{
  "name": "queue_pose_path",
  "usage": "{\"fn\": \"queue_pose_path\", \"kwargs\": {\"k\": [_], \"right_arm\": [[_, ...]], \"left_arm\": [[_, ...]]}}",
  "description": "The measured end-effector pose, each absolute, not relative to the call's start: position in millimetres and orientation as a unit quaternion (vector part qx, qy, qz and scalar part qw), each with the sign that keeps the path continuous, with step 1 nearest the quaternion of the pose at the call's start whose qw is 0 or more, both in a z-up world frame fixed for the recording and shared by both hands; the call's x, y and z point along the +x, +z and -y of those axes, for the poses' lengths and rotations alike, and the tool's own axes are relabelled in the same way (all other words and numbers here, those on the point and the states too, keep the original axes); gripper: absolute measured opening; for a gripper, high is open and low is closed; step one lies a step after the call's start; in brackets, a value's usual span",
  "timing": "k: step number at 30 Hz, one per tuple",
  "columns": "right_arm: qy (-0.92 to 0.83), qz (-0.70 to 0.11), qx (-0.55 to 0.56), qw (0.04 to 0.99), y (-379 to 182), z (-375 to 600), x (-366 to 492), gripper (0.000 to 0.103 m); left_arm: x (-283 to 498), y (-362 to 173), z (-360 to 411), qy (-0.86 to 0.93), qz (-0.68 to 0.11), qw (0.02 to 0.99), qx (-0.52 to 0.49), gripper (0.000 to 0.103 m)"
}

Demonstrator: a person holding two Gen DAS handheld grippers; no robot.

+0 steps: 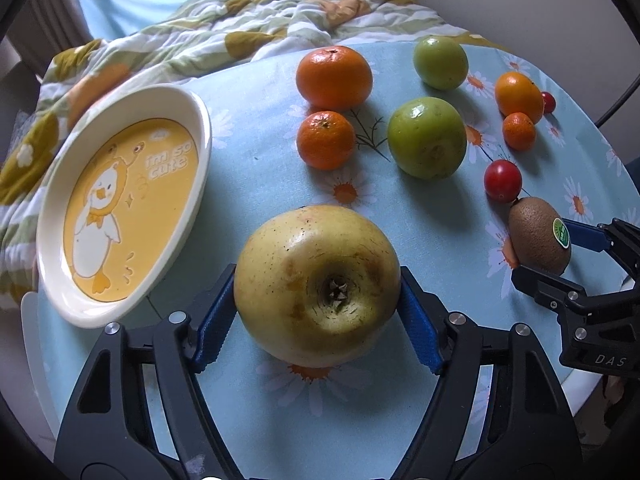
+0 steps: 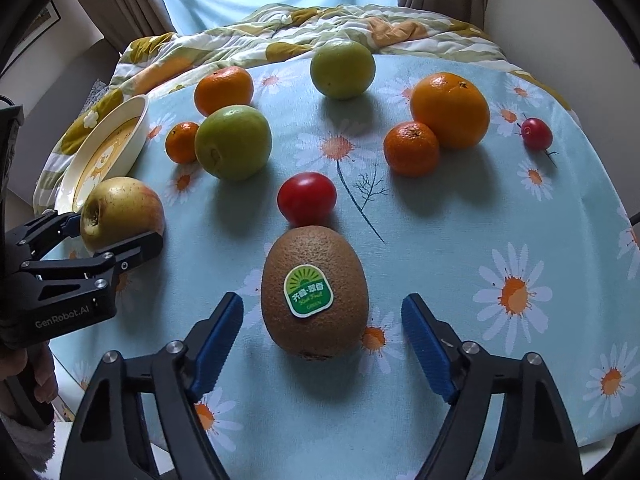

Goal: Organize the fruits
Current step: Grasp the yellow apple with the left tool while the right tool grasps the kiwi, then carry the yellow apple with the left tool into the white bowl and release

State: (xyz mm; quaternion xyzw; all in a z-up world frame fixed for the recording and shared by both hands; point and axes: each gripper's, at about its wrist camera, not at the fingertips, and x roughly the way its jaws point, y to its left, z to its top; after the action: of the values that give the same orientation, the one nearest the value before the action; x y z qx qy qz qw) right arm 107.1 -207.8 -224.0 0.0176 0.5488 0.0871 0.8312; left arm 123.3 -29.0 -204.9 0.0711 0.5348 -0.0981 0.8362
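A big yellow apple [image 1: 312, 256] sits on the daisy-print tablecloth, stem hollow facing the left wrist camera. My left gripper [image 1: 318, 292] is shut on it, with a blue pad against each flank; the right wrist view shows this left gripper [image 2: 116, 230] beside the apple [image 2: 120, 212]. A brown kiwi [image 2: 316, 264] with a green sticker lies between the fingers of my right gripper [image 2: 322, 302]. That gripper is open, with a gap on both sides of the kiwi. A cream oval plate [image 1: 205, 148] with a duck picture rests tilted at the table's left edge.
Beyond the grippers lie two green fruits [image 1: 426, 138] [image 1: 440, 62], a large mandarin [image 1: 334, 76], a small one [image 1: 325, 140], an orange [image 1: 518, 96] and a cherry tomato [image 2: 306, 196] touching the kiwi's far end. A rumpled blanket [image 1: 200, 28] borders the table's far side.
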Motion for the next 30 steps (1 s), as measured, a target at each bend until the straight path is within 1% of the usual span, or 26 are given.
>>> {"fn": "queue_pose_path", "kwargs": {"k": [3, 6, 8, 9, 11, 14, 19, 30], "right_arm": [[0.093, -0.546, 0.006, 0.833, -224.1, 203.0, 108.1, 0.071], [0.097, -0.541, -0.007, 0.835, -224.5, 197.8, 108.3, 0.062], [0.099, -0.538, -0.015, 0.837, -224.9, 194.8, 109.4, 0.054], [0.096, -0.537, -0.021, 0.838, -225.0, 194.1, 110.2, 0.054], [0.099, -0.533, -0.029, 0.84, -224.2, 193.3, 111.0, 0.044], [0.105, -0.528, -0.028, 0.842, -221.6, 194.2, 111.2, 0.041], [0.119, -0.516, -0.031, 0.848, -209.3, 189.7, 110.3, 0.041], [0.167, -0.471, -0.048, 0.865, -158.0, 173.1, 107.7, 0.041]], "left_arm": [[118.6, -205.2, 22.9, -0.088, -0.536, 0.837, 0.068, 0.082], [115.7, -205.7, 15.9, -0.08, -0.538, 0.837, 0.06, 0.082], [113.5, -205.7, 12.0, -0.076, -0.538, 0.838, 0.055, 0.082], [112.8, -205.7, 10.8, -0.073, -0.538, 0.838, 0.055, 0.082], [111.1, -205.7, 8.8, -0.071, -0.538, 0.839, 0.053, 0.081], [109.1, -205.4, 6.1, -0.067, -0.539, 0.838, 0.046, 0.081], [102.1, -197.9, 0.0, -0.058, -0.536, 0.842, 0.027, 0.081], [88.1, -145.7, -18.7, -0.016, -0.496, 0.868, -0.012, 0.081]]}}
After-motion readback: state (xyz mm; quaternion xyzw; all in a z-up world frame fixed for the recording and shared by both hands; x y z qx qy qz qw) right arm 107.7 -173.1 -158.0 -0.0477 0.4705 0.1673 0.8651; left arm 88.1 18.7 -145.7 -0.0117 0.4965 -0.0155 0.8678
